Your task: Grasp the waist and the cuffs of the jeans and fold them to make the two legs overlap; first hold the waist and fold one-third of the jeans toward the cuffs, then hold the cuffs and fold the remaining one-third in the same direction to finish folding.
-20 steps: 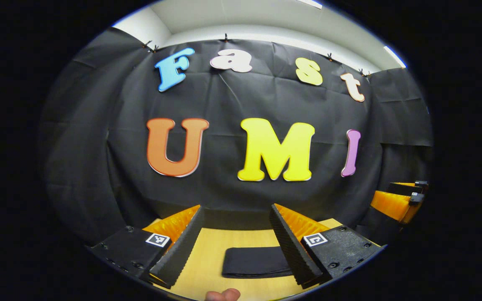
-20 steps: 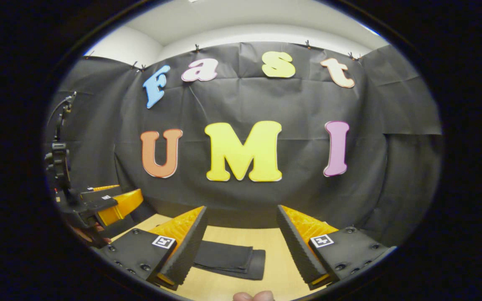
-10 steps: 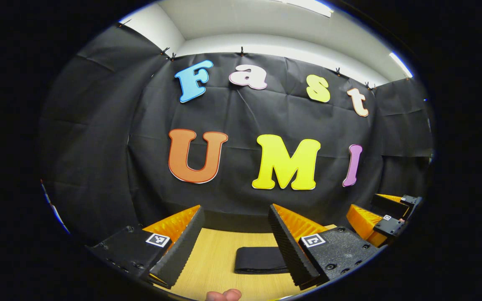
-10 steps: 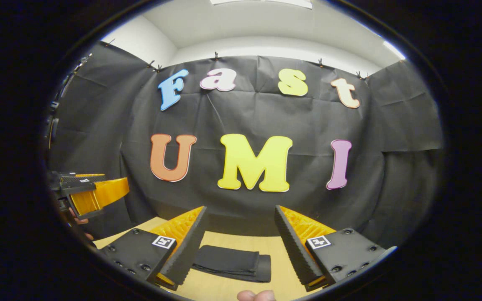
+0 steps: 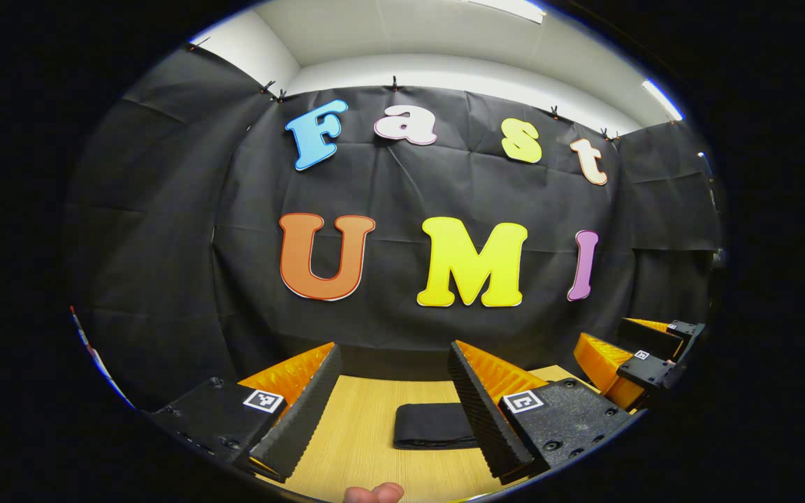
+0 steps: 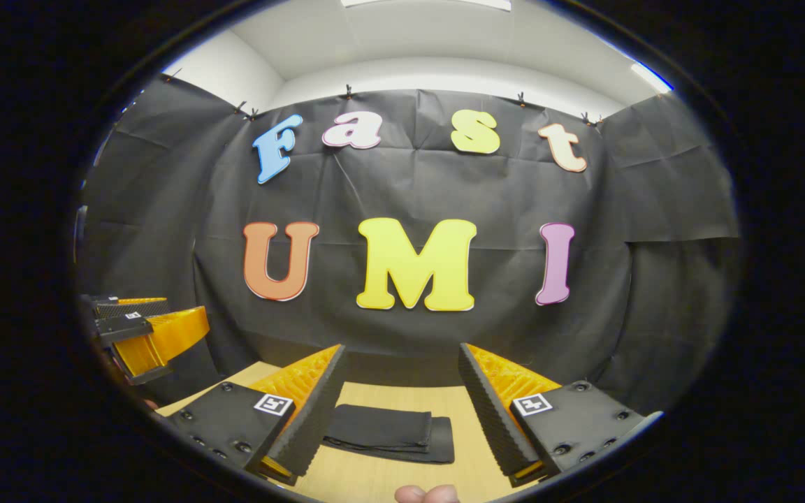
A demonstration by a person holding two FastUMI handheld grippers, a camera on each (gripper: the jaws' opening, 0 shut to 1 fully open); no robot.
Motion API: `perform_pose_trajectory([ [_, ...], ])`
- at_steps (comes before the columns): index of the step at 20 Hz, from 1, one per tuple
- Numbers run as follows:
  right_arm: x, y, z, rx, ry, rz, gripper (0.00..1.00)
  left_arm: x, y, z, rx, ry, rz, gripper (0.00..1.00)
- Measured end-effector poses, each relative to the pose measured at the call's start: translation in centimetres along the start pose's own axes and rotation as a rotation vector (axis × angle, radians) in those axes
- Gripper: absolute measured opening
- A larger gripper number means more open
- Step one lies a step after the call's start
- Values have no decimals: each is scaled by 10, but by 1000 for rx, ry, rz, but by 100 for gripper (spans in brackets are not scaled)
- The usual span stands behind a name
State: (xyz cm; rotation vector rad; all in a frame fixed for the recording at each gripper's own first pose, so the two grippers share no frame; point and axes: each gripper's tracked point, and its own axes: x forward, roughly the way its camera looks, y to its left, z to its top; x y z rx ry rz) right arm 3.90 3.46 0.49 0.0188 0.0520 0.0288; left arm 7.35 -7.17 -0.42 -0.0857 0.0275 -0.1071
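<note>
The dark jeans [image 5: 432, 426] lie folded into a compact flat stack on the wooden table [image 5: 360, 433], in the left gripper view just ahead of my left gripper [image 5: 392, 391], which is open and holds nothing. In the right gripper view the folded jeans [image 6: 388, 433] rest between and ahead of the fingers of my right gripper [image 6: 401, 398], also open and raised off the cloth. The right gripper [image 5: 643, 356] shows at the far right of the left gripper view. At the left edge of the right gripper view the left gripper [image 6: 144, 332] hangs in the air.
The black cloth wall stands close behind the table's far edge. Bare wooden table [image 6: 458, 419] surrounds the stack. A fingertip of the holding hand [image 5: 373, 493] shows at the bottom of the left gripper view, and another fingertip [image 6: 425, 494] at the bottom of the right gripper view.
Both grippers have drawn back and tilted up from the folded jeans, which look smaller now. Each gripper has shifted in the other's view. The jeans have not moved.
</note>
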Motion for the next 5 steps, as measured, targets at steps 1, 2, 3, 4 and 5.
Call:
perform_pose_trajectory([
  [1,0,1,-1,0,3,-1,98,1,1,0,4,-2,8,98],
  [2,-1,2,-2,0,7,-2,98,0,0,0,6,-3,11,100],
  [3,-1,1,-2,1,10,-7,98,-1,0,1,7,-2,16,100],
  [4,-1,2,-3,1,10,-7,98,-2,0,1,7,-4,20,98],
  [5,-1,2,-1,-1,7,-9,98,-3,1,1,6,-1,21,100],
])
